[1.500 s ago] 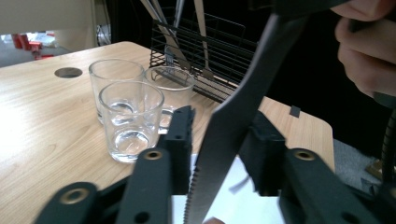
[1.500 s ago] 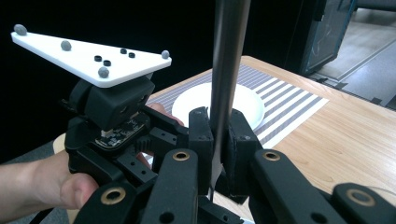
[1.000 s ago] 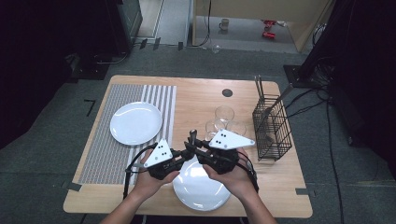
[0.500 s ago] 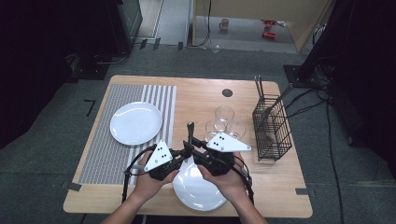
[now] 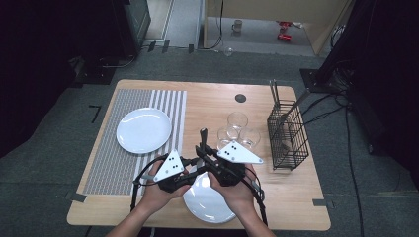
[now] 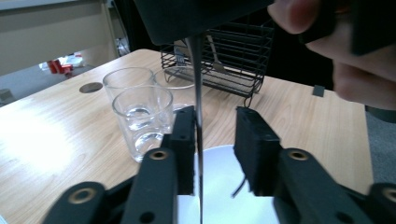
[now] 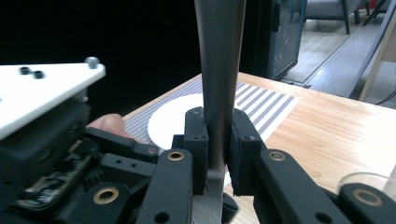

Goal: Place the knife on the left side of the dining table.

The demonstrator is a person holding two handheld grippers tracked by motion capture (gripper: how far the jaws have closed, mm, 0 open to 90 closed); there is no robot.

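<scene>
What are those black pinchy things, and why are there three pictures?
They are hand tools with two black jaws, and a person holds one in each hand. One picture comes from a camera above the table. The other two come from small cameras riding on each tool.

The right gripper has just been closing its jaws, and they pinch a thin metal utensil upright. The left gripper has just been opening its jaws, with the utensil between them.

Below the hands lies a white plate. Another plate lies on a striped mat. Three glasses stand beside a wire basket.
</scene>
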